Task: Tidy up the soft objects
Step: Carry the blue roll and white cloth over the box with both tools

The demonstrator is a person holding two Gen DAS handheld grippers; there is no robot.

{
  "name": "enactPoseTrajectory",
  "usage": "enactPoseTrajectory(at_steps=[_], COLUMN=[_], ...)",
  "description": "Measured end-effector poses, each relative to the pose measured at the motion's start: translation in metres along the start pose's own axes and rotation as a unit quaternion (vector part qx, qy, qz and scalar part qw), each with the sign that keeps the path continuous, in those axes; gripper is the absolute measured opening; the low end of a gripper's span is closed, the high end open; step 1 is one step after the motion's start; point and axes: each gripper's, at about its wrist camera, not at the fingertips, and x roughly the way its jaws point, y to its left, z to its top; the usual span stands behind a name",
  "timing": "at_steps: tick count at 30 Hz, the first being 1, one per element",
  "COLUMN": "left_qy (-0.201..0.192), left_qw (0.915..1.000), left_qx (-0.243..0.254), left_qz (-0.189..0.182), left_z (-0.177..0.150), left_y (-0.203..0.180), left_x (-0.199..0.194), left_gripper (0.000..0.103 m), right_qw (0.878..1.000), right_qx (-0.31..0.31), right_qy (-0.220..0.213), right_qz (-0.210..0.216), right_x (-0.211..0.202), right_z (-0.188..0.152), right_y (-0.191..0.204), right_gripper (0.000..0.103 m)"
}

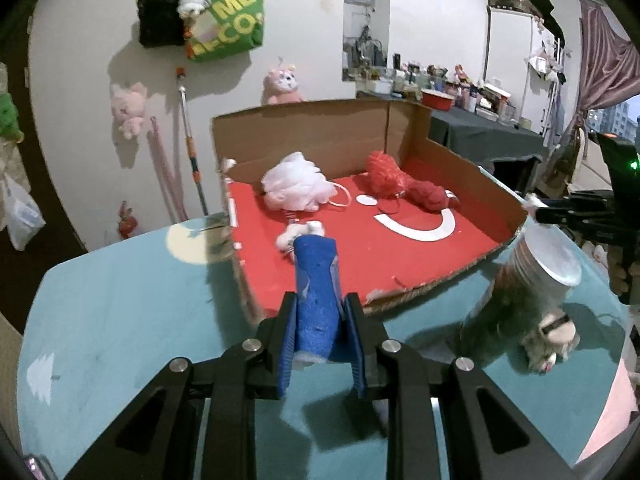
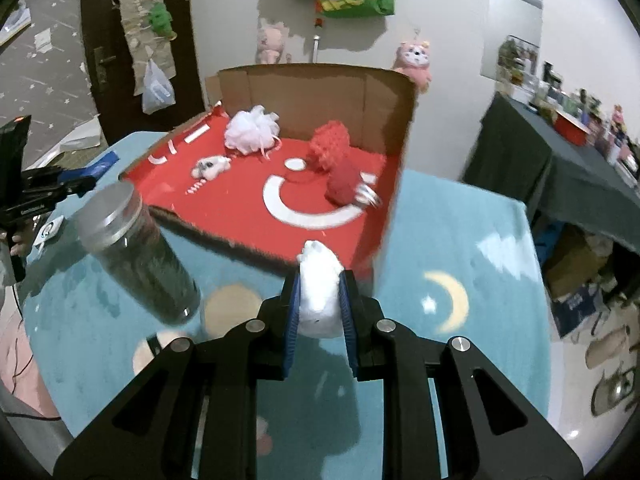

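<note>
2 grips at once: my left fingers [image 1: 320, 320] clamp a blue foam piece [image 1: 316, 292], my right fingers [image 2: 320, 304] pinch a white soft toy [image 2: 320, 292], both held above the bench [image 2: 460, 240] just short of the cardboard box [image 1: 320, 136], w/ a white pouf [image 1: 296, 184] & red pouf [image 1: 382, 172] inside.

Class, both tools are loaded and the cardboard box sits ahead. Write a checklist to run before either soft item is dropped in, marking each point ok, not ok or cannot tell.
1. Left tool shut on the blue sponge: ok.
2. Right tool shut on the white soft toy: ok.
3. Box open on top: ok.
4. Bare red floor free near the front edge: ok.
5. Jar clear of the right tool's path: cannot tell.
6. Sponge already over the box: cannot tell.
</note>
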Motion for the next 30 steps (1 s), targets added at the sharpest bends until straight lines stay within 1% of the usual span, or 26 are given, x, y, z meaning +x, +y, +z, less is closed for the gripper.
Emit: enactPoseTrajectory(at_steps=[4,5,7,11,16,19,23,27,30], left_qy=[0.034,0.049,0.066,0.101,0.145,0.166,0.187,0.204,0.206], left_qw=[0.9993,0.9986,0.9972,0.9941,0.9883,0.9849,0.9809,0.9773,0.9764], left_qx=[0.006,0.006,0.011,0.022,0.032,0.046,0.052,0.058,0.063], left_qz=[-0.012,-0.018,-0.032,-0.034,-0.031,-0.019,-0.01,-0.006,-0.001], left_z=[0.018,0.023,0.031,0.04,0.044,0.044,0.044,0.043,0.042], left_y=[-0.009,-0.011,-0.016,-0.021,-0.024,-0.026,-0.024,-0.024,-0.024], left_x=[0.026,0.034,0.047,0.07,0.097,0.112,0.125,0.134,0.136], left_gripper=[0.025,0.025,0.025,0.025,0.025,0.025,0.025,0.025,0.026], right_qw=[1.0,1.0,0.999,0.997,0.99,0.985,0.98,0.977,0.975], right_qx=[-0.011,-0.012,-0.015,-0.016,-0.033,-0.035,-0.049,-0.05,-0.051], right_qy=[0.012,0.017,0.035,0.077,0.134,0.166,0.184,0.201,0.21], right_qz=[0.01,0.013,0.015,0.017,-0.012,-0.027,-0.051,-0.052,-0.057], right_x=[0.02,0.026,0.041,0.068,0.102,0.119,0.137,0.15,0.157], right_z=[0.025,0.031,0.042,0.056,0.064,0.066,0.07,0.071,0.07], right_y=[0.003,0.003,0.004,0.006,0.009,0.009,0.008,0.007,0.008], right_gripper=[0.019,0.019,0.019,0.019,0.019,0.019,0.019,0.019,0.02])
